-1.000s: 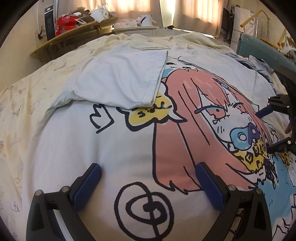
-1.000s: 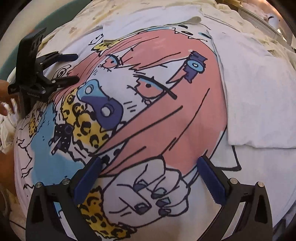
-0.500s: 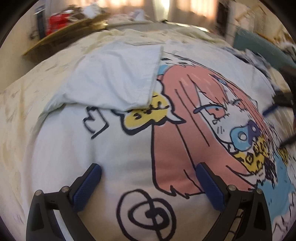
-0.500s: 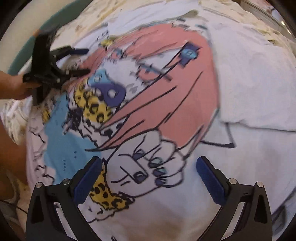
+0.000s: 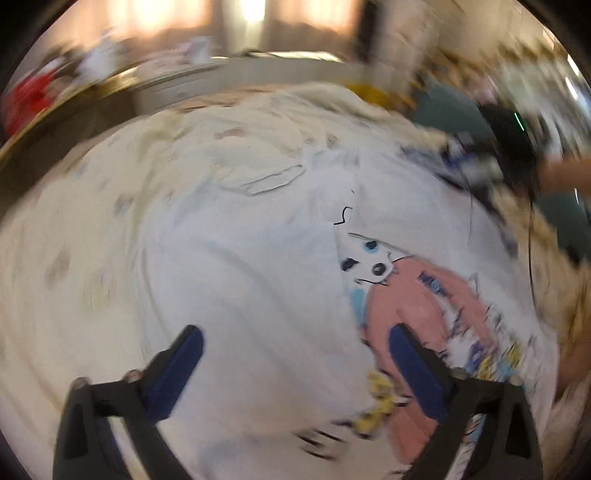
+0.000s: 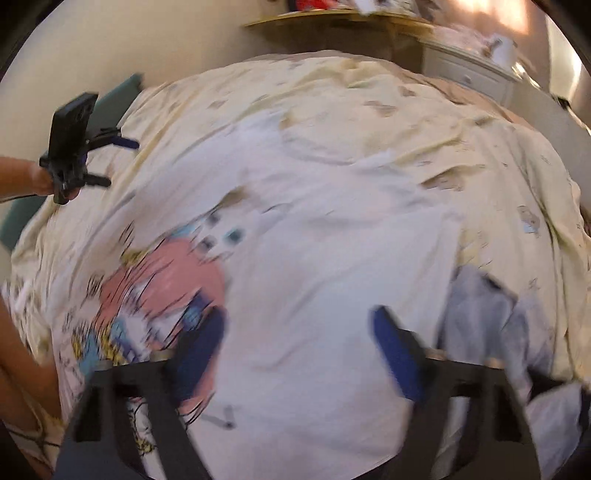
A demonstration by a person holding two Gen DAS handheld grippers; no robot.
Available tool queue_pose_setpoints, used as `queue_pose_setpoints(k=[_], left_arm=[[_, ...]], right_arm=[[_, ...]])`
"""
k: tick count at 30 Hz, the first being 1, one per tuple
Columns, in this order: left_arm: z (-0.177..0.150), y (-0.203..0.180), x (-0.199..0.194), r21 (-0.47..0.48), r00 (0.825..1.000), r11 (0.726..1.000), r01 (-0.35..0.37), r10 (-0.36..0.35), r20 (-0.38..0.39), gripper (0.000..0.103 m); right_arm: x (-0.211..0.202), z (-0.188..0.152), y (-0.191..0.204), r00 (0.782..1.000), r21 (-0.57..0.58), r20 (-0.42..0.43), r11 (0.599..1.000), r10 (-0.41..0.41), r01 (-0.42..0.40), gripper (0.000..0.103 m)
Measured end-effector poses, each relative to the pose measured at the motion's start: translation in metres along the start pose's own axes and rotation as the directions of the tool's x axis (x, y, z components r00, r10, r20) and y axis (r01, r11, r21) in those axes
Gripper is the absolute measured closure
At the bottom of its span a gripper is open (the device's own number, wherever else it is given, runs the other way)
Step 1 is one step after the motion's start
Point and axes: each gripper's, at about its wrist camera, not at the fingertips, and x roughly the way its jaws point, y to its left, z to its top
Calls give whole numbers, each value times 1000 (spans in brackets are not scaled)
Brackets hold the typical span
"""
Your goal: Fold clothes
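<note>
A white T-shirt [image 5: 258, 266] with a pink-haired cartoon print [image 5: 417, 295] lies spread on the bed, a plain white part folded over the print's left side. My left gripper [image 5: 295, 354] hovers just above it, open, with nothing between its blue pads. In the right wrist view the T-shirt [image 6: 325, 280] fills the middle, the print [image 6: 166, 280] at the left. My right gripper [image 6: 299, 339] is open and empty over the plain white cloth. The left gripper [image 6: 118, 162] shows far left, held in a hand [image 6: 22, 181]. Both views are motion-blurred.
A cream patterned bedcover [image 6: 369, 122] lies under the shirt. A grey-blue garment [image 6: 480, 317] sits by the shirt's right edge. A wooden shelf [image 6: 332, 18] with red items, a white dresser [image 6: 469, 70] and a teal board [image 6: 122, 99] border the bed.
Both cameras have swung fast and the views are now blurred. Each gripper has shifted from over the print to over plain white cloth. Both stay open and empty.
</note>
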Motion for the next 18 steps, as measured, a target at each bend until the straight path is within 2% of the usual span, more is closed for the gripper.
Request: queue_pose_setpoints(k=[5, 8, 11, 16, 18], left_arm=[[48, 48, 39, 8, 1000, 1000, -24, 24, -8, 10], [69, 69, 64, 8, 999, 999, -41, 41, -5, 10], [87, 84, 96, 32, 998, 998, -52, 53, -33, 10], [80, 112, 103, 5, 998, 1000, -17, 17, -65, 13], [77, 123, 105, -7, 997, 1000, -3, 2, -77, 20]], right_arm=[[9, 36, -57, 999, 62, 34, 998, -26, 24, 34], [19, 45, -82, 1000, 59, 17, 998, -19, 18, 34], [38, 47, -96, 1000, 53, -23, 998, -19, 20, 34], [54, 43, -120, 999, 89, -48, 996, 15, -11, 34], [54, 41, -129, 998, 111, -44, 993, 47, -42, 34]])
